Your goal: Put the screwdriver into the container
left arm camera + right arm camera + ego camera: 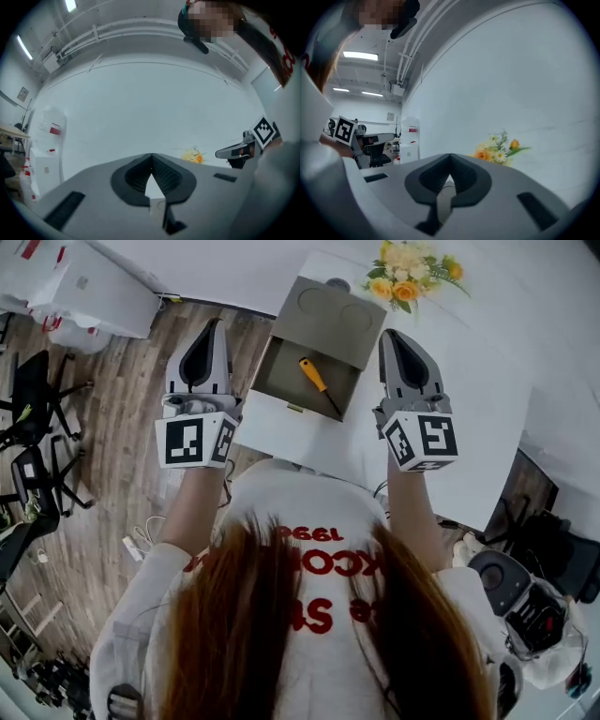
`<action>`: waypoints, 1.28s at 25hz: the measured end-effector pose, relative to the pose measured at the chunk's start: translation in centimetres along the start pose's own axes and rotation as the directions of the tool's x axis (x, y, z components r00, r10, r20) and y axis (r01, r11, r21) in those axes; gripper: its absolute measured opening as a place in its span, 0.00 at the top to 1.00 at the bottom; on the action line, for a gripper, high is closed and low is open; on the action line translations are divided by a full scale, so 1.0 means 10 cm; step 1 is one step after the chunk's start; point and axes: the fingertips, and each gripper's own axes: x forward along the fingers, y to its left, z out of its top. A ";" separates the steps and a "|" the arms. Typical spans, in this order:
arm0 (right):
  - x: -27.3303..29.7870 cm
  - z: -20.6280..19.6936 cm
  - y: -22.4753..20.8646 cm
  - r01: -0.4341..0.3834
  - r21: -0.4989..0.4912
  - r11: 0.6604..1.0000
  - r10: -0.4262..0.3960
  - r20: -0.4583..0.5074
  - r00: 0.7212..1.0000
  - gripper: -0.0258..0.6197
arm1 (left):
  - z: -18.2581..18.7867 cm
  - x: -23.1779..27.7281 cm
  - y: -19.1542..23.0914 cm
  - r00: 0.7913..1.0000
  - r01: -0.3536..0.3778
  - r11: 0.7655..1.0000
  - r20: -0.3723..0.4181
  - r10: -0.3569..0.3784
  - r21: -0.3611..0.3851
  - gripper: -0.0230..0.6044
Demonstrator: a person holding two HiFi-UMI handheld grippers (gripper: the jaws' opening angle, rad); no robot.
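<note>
In the head view an orange-handled screwdriver (317,381) lies inside the open grey container (277,369) on the white table (487,418). The container's lid (330,313) leans back behind it. I hold both grippers raised and level in front of me, above the table's near edge. The left gripper (218,326) is to the left of the container and the right gripper (387,335) to its right. In the left gripper view the left gripper (151,155) is shut with nothing in it. The right gripper (450,156) is likewise shut and empty in its own view.
A bunch of yellow and orange flowers (409,274) stands at the table's far side, against the white wall (520,70). Office chairs (36,413) and white boxes (89,285) are on the wooden floor to the left. A dark bag (525,601) lies at the lower right.
</note>
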 end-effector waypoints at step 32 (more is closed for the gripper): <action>-1.23 0.28 -0.69 0.321 0.004 0.947 -0.320 0.074 0.944 0.96 | 0.14 0.42 -1.22 0.954 0.296 0.955 0.064 -0.294 -0.029 0.95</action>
